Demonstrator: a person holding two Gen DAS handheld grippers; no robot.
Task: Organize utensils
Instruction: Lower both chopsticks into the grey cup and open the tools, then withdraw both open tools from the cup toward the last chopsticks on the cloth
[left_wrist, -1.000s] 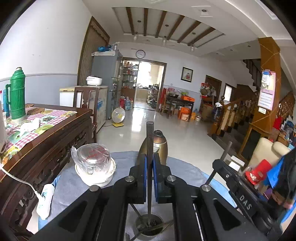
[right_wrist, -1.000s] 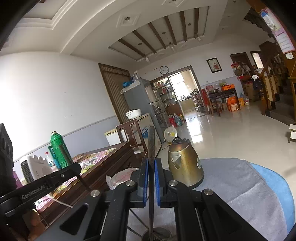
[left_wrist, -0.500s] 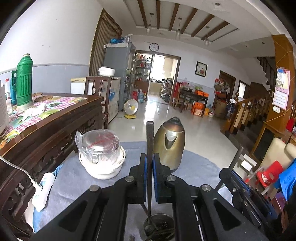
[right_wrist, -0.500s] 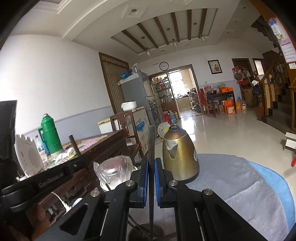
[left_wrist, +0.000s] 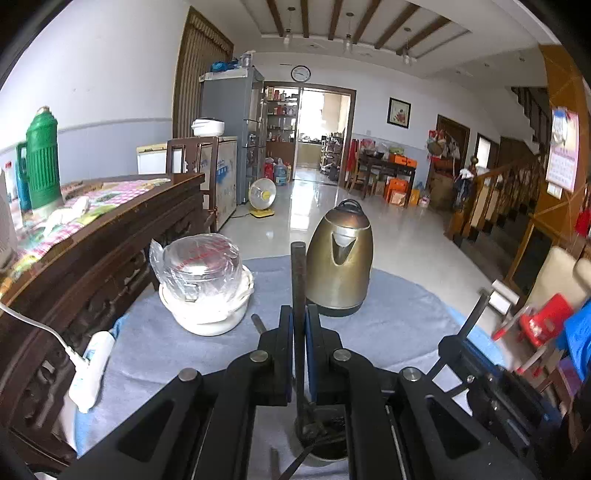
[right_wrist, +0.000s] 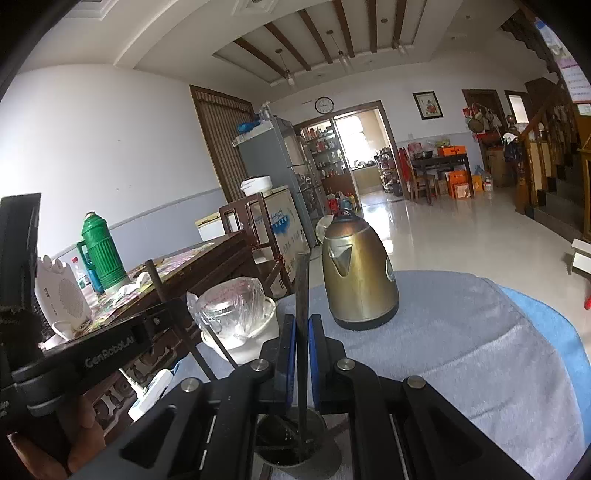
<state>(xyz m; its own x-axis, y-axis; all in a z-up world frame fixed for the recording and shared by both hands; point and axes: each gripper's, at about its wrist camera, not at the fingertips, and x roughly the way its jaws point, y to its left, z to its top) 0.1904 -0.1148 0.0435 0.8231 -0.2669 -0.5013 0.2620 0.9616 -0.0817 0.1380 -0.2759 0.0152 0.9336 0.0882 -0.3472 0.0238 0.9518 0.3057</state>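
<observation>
On the table (left_wrist: 399, 325), the kettle (left_wrist: 340, 266) stands right of the bowl (left_wrist: 207, 314), behind the holder (left_wrist: 325, 446).

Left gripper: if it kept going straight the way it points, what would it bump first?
Probably the kettle. The left gripper, shut on a dark stick, points across the grey cloth at it. The bowl sits off to the side. Depth is unclear.

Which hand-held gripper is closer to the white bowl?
Left. The left hand-held gripper, shut on a chopstick, has the white bowl just ahead to its left. The right hand-held gripper, also holding a chopstick, is farther off to the right.
</observation>
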